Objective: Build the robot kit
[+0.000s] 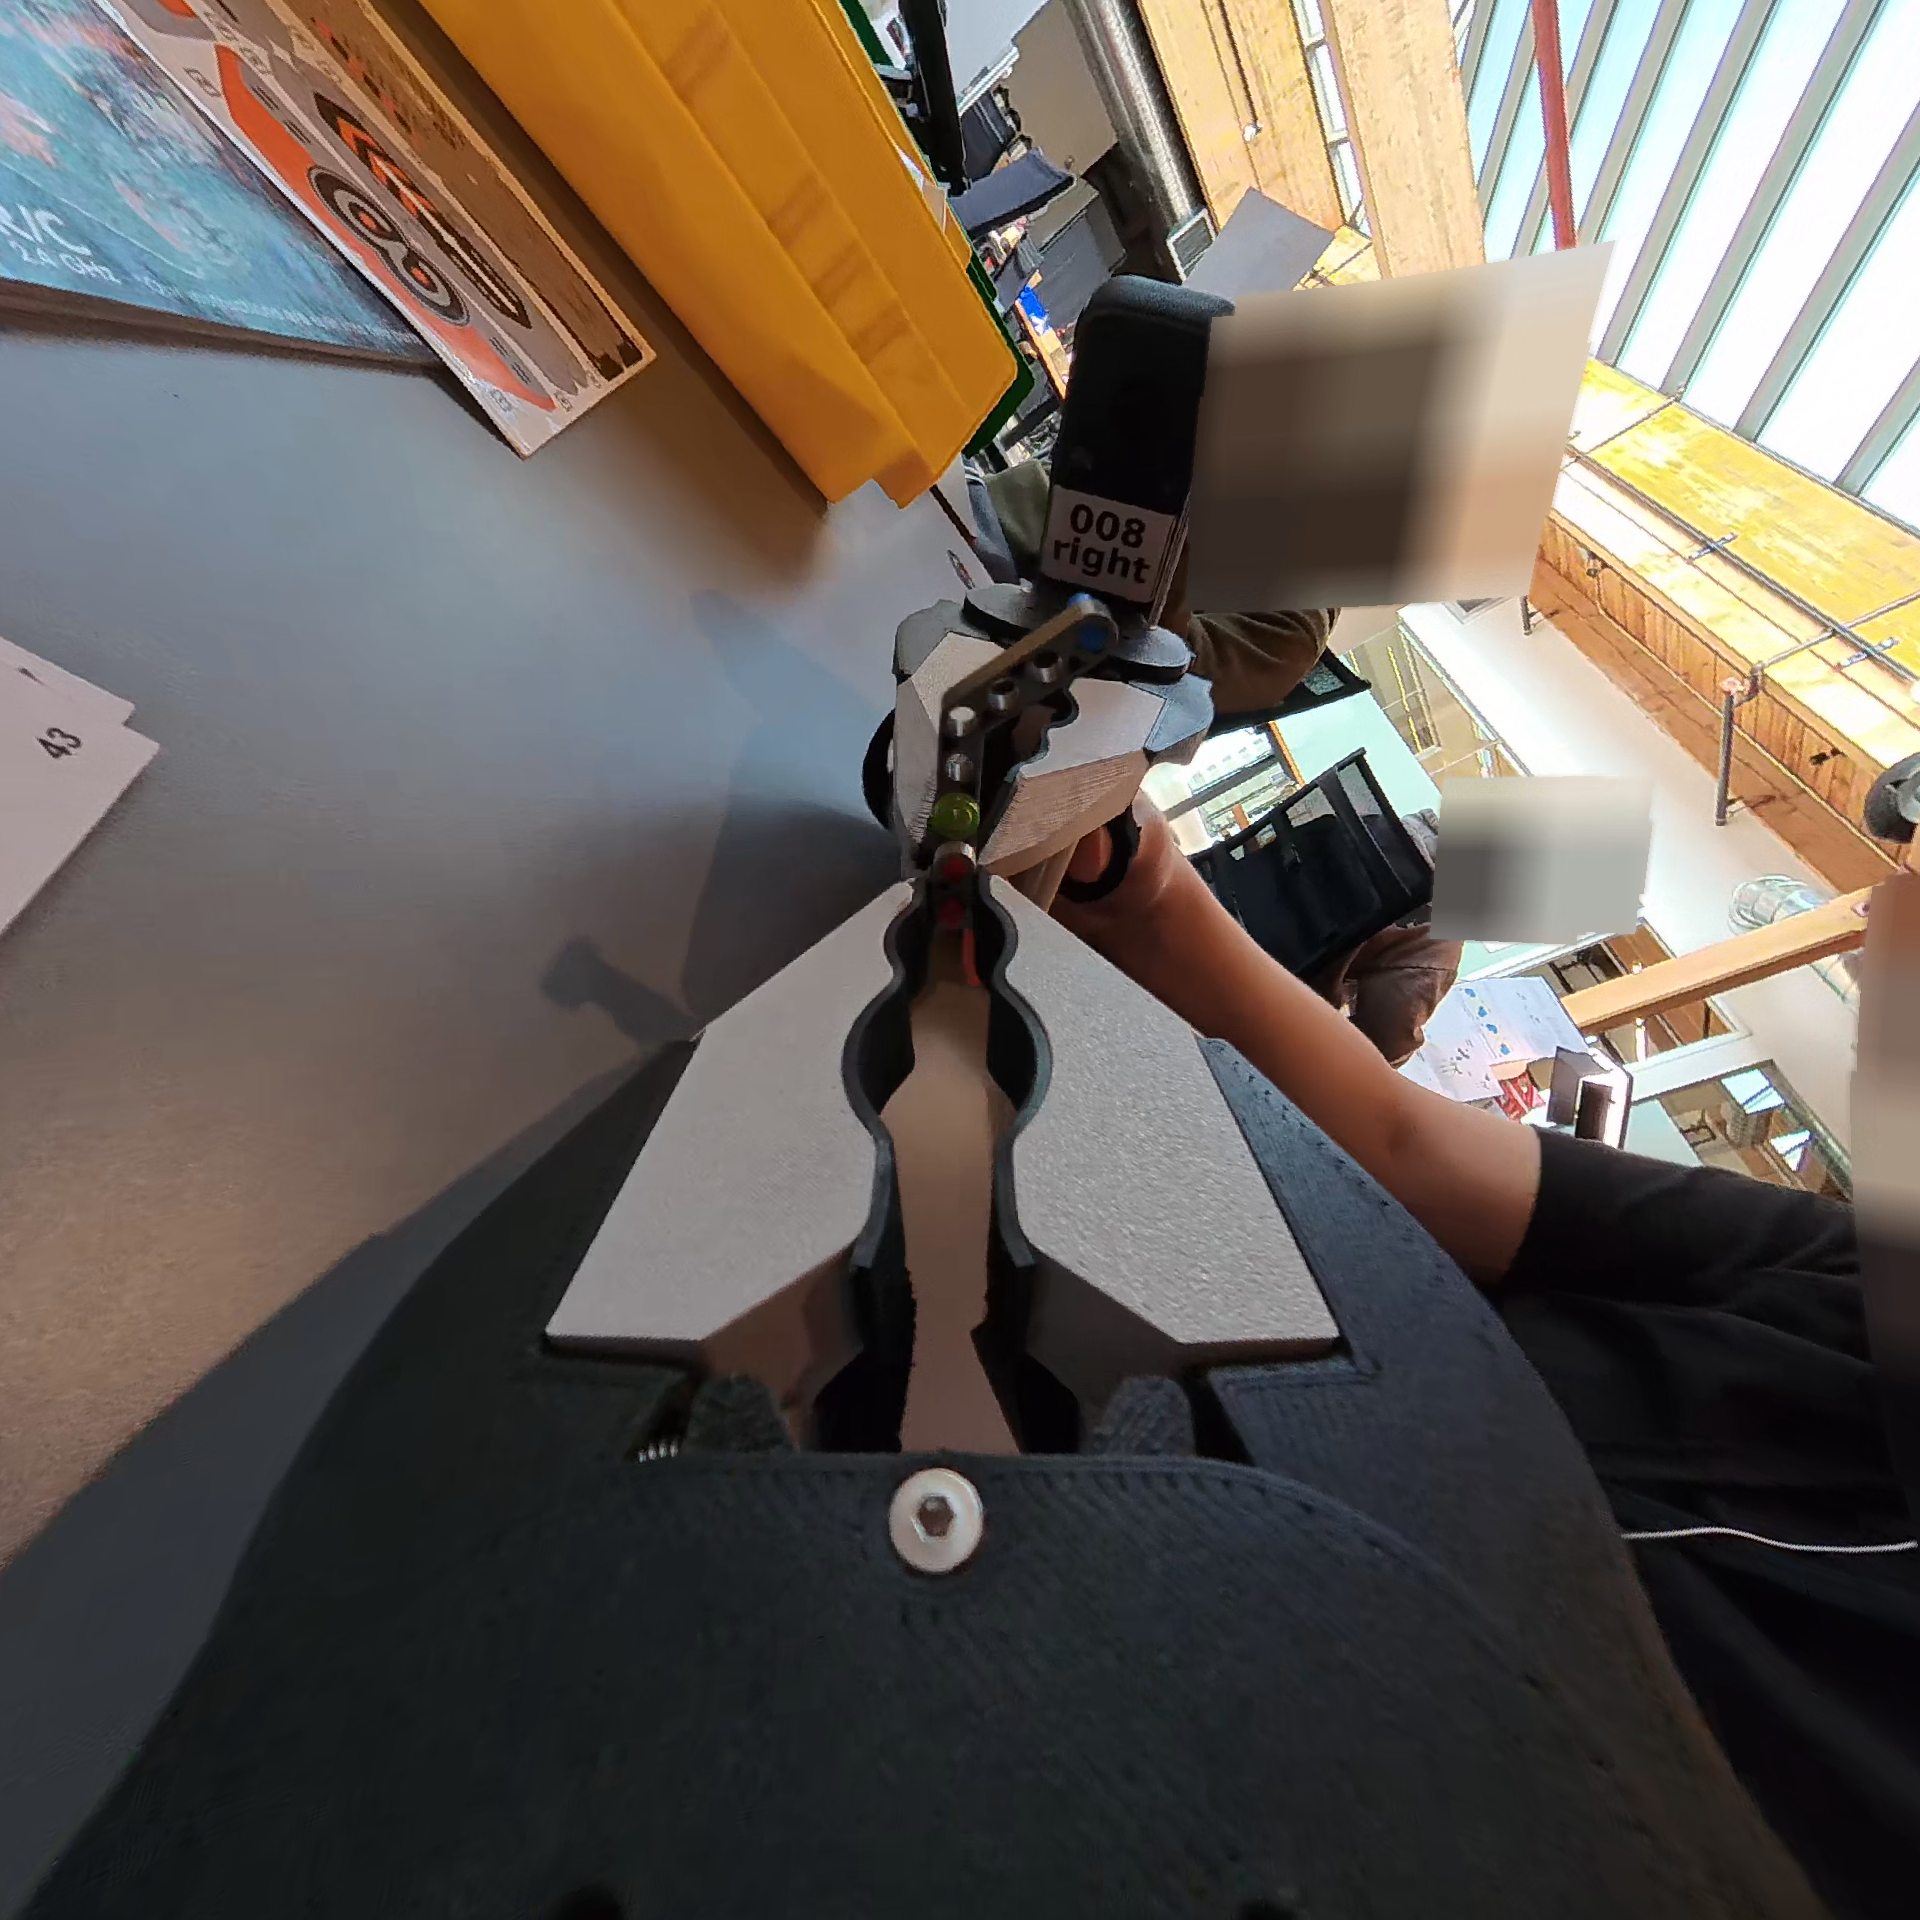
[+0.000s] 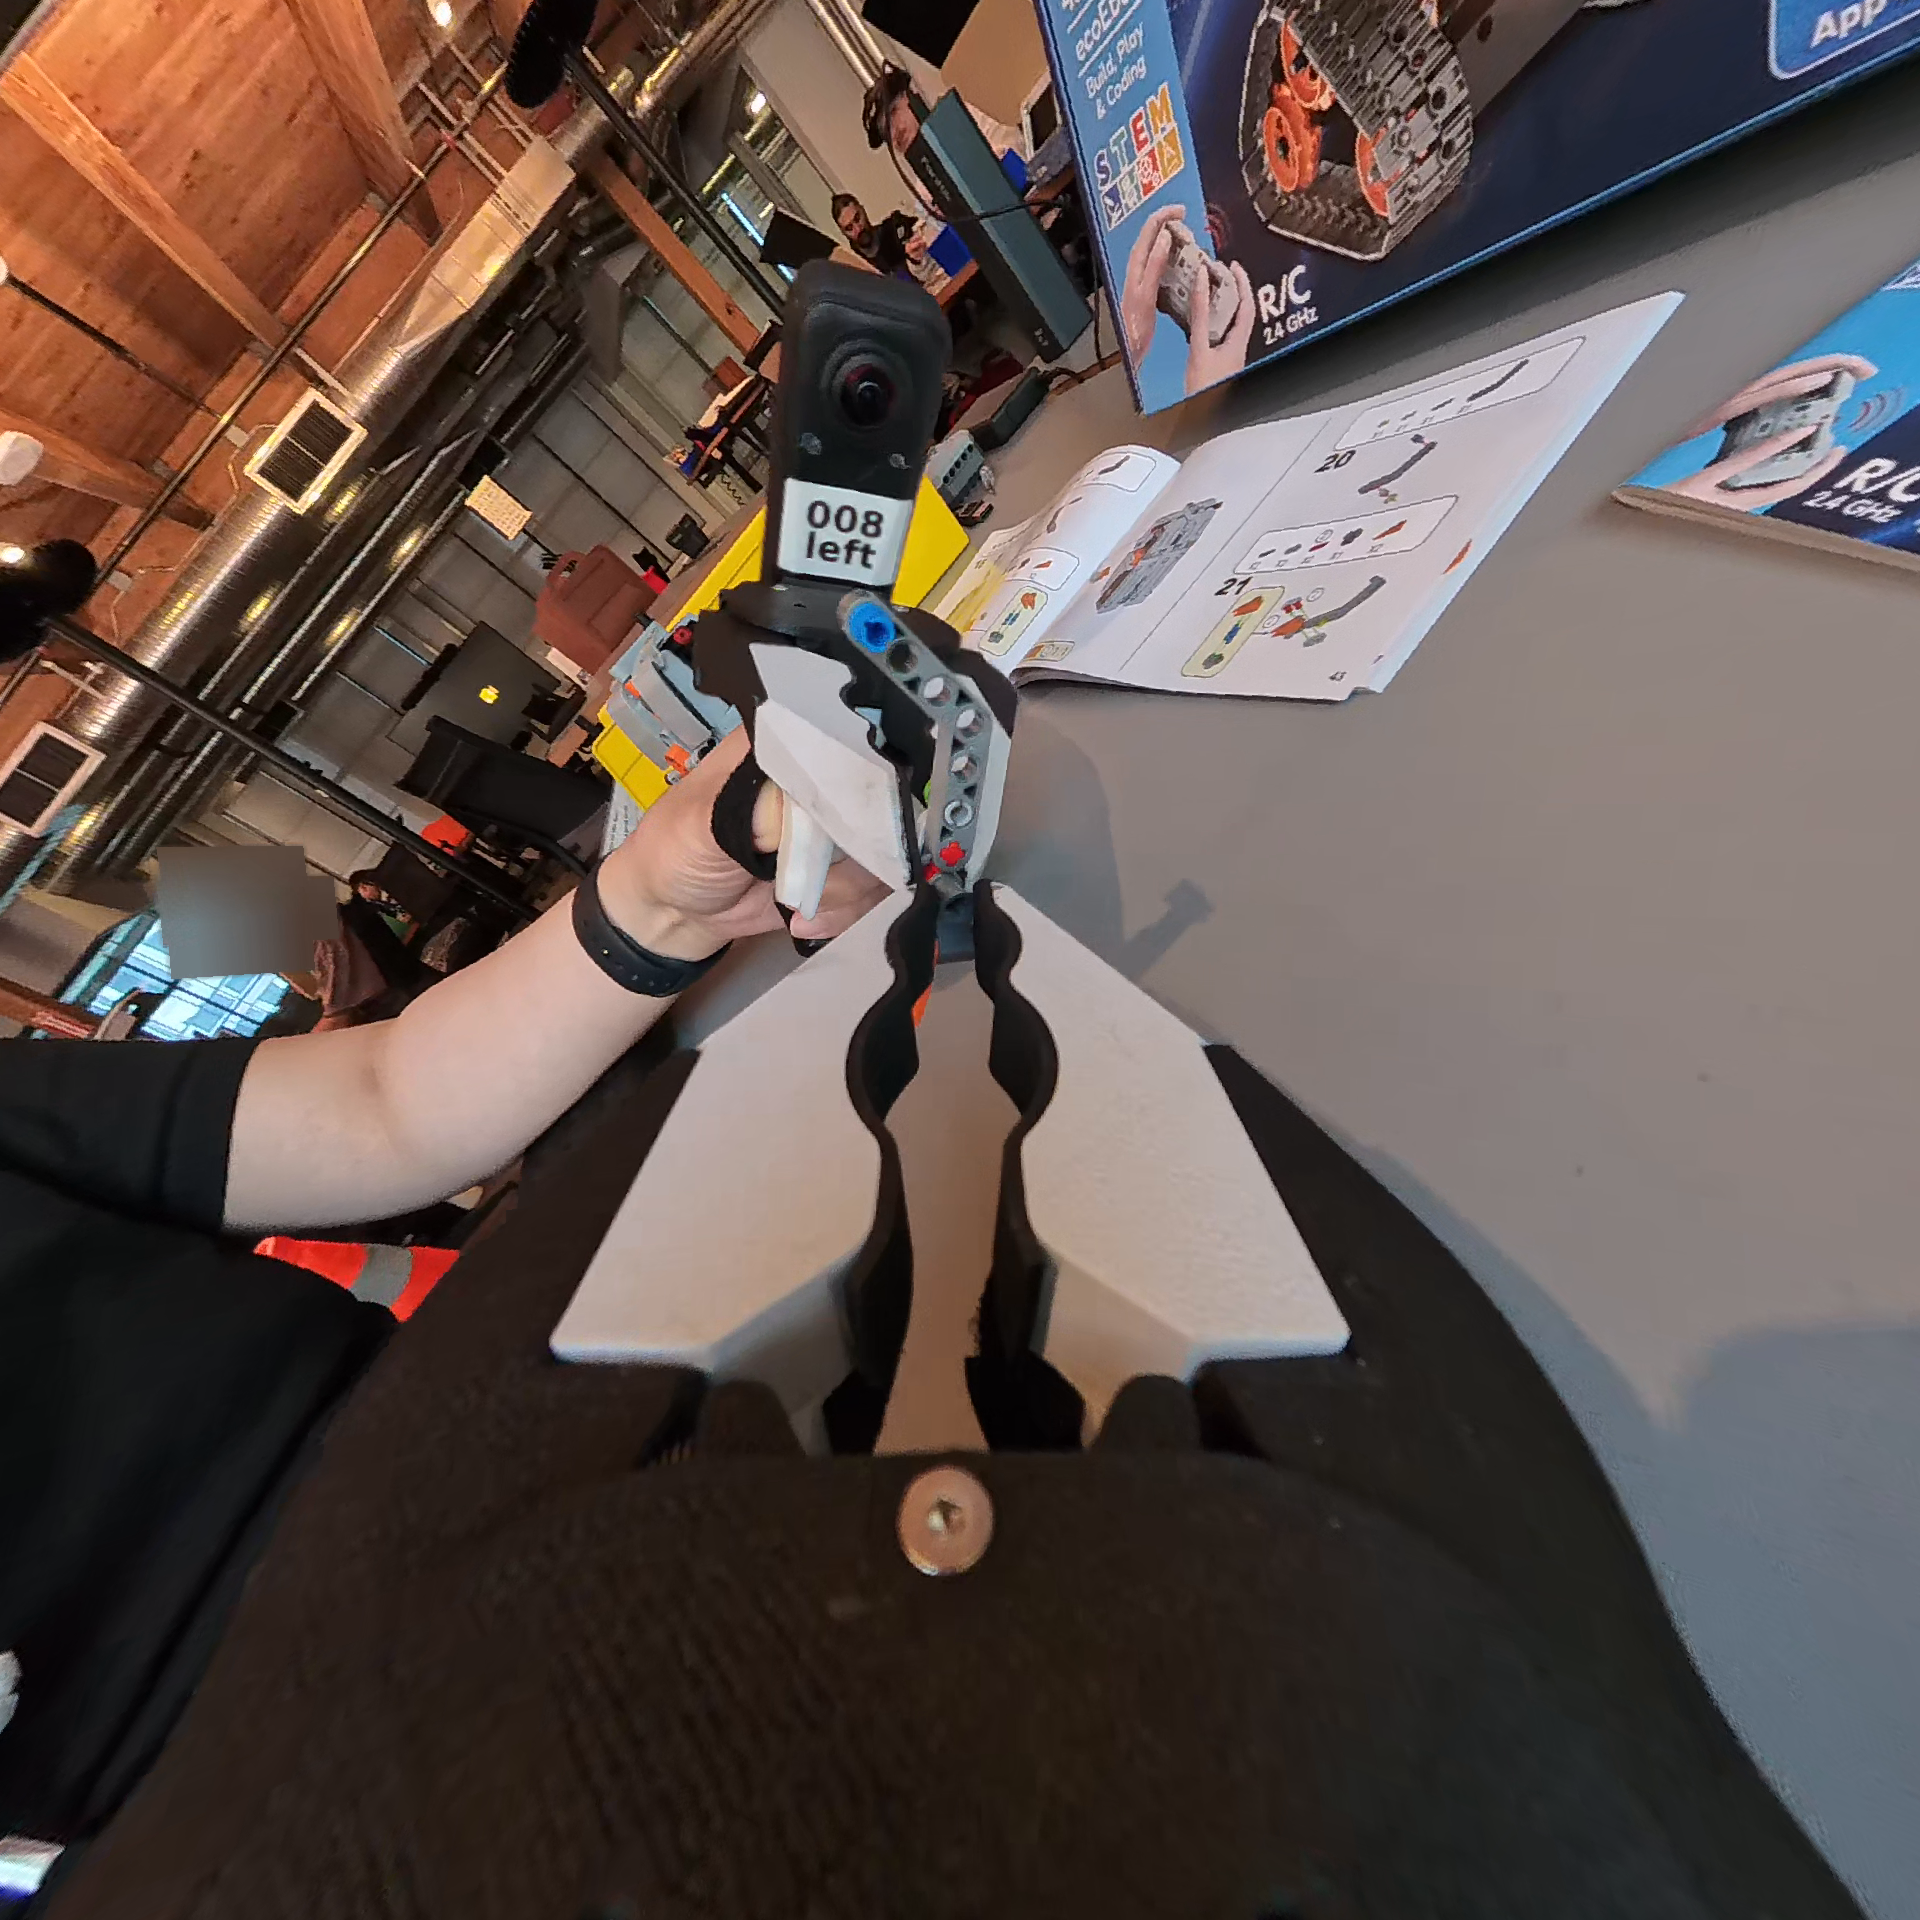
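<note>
Currently both grippers, left gripper (image 1: 940, 883) and right gripper (image 2: 951, 902), pinch closed on one bent grey pin-studded beam (image 2: 961, 764) above grey worktop (image 1: 312, 727); uneven pull could twist it free.

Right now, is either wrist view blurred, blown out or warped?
Left wrist view: bright skylight panes nearly blown out, yellow plastic bin slightly soft, grey bent building beam sharp. Right wrist view: evenly lit, wide-angle bending of the open instruction booklet, soft shadow on the grey table.

Both grippers on bent grey beam (image 2: 951, 753)
</note>
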